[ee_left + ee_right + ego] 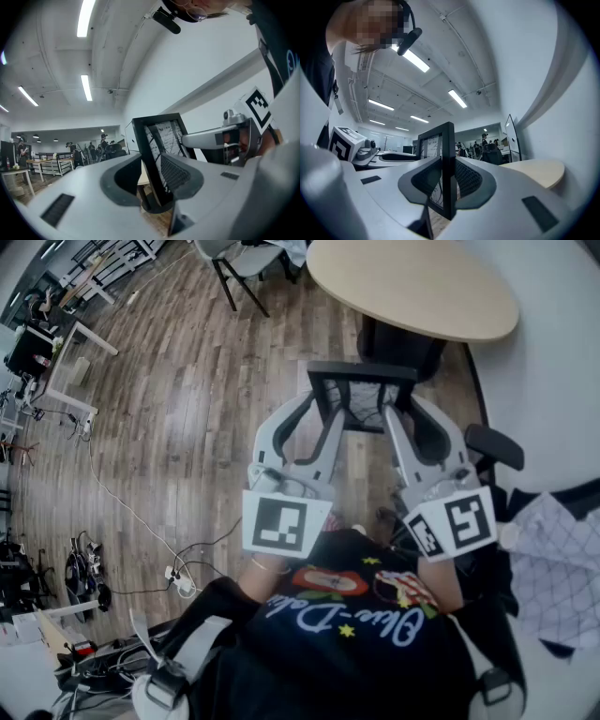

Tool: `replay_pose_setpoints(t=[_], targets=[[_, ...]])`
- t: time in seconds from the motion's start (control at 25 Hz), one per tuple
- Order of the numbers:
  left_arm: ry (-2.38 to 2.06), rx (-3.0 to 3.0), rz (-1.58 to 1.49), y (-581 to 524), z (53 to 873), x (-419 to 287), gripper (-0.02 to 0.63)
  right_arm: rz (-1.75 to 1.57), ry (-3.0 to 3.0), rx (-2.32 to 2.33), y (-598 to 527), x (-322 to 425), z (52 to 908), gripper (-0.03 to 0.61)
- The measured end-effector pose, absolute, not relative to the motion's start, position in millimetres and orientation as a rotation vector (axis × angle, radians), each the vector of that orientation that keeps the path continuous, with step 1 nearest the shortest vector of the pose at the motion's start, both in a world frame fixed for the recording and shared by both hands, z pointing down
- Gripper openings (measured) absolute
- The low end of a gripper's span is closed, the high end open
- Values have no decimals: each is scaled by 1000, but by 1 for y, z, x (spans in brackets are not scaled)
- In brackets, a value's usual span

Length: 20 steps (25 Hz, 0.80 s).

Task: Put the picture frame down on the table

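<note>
A black picture frame hangs in the air in front of me, short of the round wooden table. My left gripper is shut on the frame's left edge and my right gripper on its right edge. In the left gripper view the frame stands upright and angled between the jaws of the left gripper, against the right pad. In the right gripper view the frame shows edge-on, pinched in the right gripper, and the table lies to the right.
A dark office chair stands under the table's near side, and another chair's armrest is at my right. Cables and a power strip lie on the wood floor at the left. A checked cloth lies at the right.
</note>
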<state>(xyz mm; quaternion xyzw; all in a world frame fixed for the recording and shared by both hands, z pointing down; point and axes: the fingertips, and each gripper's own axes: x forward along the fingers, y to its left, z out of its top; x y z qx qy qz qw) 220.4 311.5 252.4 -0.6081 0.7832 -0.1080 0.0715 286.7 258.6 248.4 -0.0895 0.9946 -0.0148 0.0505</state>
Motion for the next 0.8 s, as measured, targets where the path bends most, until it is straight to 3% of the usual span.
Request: replay_pose_setpoints(t=[0.8], targets=[[2376,-1807,-363,309,257,205,124,-42,3028,-219,252,268,252,74]])
